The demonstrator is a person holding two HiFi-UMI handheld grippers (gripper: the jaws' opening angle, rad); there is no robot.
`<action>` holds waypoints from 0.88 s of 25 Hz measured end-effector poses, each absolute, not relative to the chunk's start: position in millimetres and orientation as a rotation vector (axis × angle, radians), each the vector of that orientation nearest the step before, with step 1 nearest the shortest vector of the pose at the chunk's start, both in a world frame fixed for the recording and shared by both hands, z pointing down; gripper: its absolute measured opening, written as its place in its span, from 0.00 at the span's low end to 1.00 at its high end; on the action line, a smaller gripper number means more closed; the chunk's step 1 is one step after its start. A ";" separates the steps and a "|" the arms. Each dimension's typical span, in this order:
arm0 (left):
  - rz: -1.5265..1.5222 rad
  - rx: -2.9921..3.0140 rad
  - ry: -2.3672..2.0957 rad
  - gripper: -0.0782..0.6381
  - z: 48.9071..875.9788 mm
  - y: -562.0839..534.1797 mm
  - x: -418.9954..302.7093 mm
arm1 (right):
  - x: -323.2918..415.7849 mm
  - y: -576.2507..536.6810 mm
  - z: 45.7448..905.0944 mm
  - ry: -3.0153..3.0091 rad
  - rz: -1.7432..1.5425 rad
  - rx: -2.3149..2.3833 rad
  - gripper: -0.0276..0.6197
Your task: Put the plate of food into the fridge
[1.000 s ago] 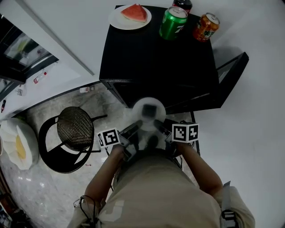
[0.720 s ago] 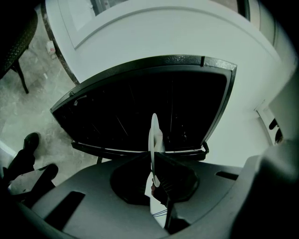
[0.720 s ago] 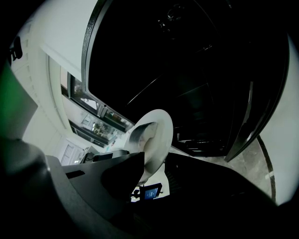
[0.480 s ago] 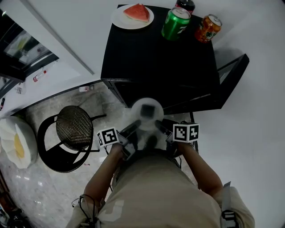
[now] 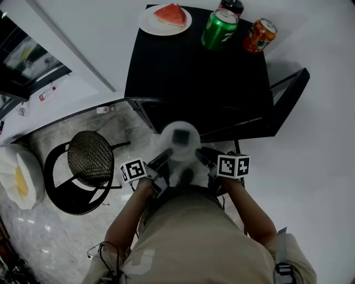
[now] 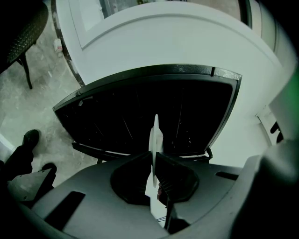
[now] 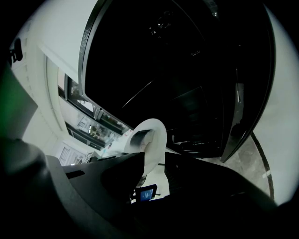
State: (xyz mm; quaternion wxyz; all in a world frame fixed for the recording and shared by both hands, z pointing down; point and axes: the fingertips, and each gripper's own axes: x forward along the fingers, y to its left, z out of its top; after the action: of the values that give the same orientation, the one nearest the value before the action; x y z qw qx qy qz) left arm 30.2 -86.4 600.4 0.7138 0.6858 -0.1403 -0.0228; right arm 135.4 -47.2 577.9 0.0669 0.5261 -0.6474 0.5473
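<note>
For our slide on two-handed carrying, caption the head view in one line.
Left gripper and right gripper hold a white plate before the open fridge; watermelon, green can, orange can on top.

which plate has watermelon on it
The top plate, on the fridge left of the green can. The lower plate, between the left hand-held gripper and right hand-held gripper, has none.

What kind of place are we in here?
Probably a home or office kitchenette corner: a black mini fridge with its door open, soda cans and a watermelon plate on top, and a woven stool on a stone floor.
</note>
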 end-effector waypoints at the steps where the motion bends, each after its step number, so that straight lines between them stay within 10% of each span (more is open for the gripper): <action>1: -0.057 1.520 -0.310 0.14 601.5 -87.0 30.4 | 137.4 -46.0 577.5 -1.951 1.660 1.596 0.22; 22: -0.146 1.509 -0.372 0.14 638.4 -109.5 37.4 | 120.3 -21.8 579.8 -1.977 1.691 1.517 0.22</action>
State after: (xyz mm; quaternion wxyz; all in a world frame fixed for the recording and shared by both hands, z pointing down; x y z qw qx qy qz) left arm 37.4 -109.5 638.4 0.7105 0.6803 -0.1676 -0.0656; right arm 120.3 -21.8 579.8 0.0650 0.5025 -0.6551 0.5605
